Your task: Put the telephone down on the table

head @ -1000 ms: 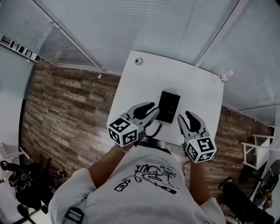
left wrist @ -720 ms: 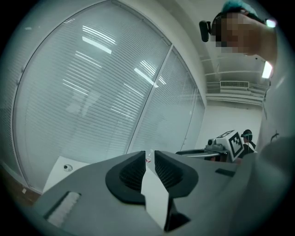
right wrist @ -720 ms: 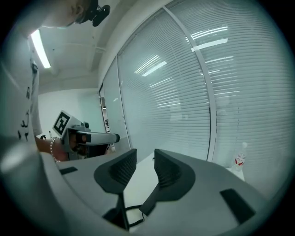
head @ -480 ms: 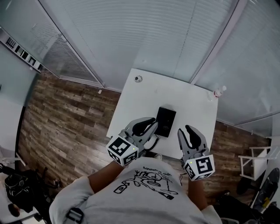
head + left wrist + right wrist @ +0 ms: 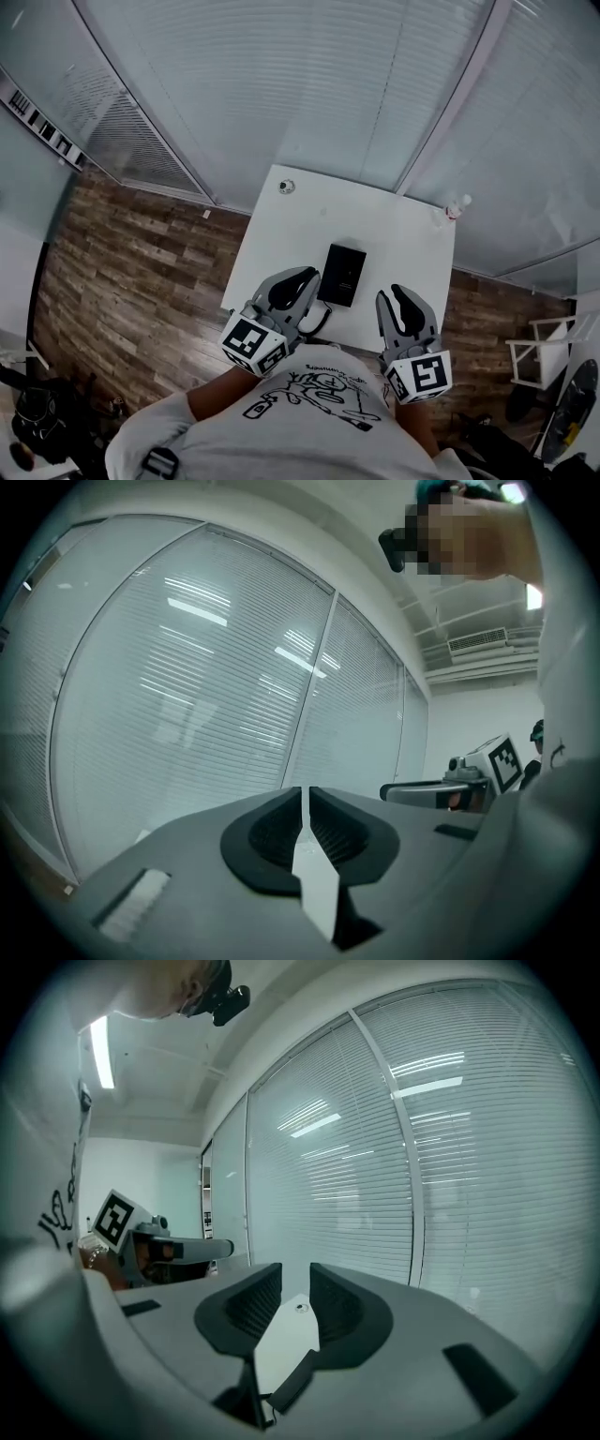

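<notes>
Head view: shows the black telephone [image 5: 341,275] lying flat on the white table [image 5: 394,230], toward its near edge, with a dark cord [image 5: 319,325] curling off that edge. Shows the left gripper [image 5: 298,279] and the right gripper [image 5: 401,302] flanking the telephone, one to each side, gripping no part of it. Left gripper view: looks level along jaws that have just been closing, now down to a hairline, with nothing caught between (only white table behind the crack). Right gripper view: finds jaws that have just been closing too, now drawn to a thin slit, likewise empty, with table showing through and window blinds [image 5: 450,1147] beyond.
</notes>
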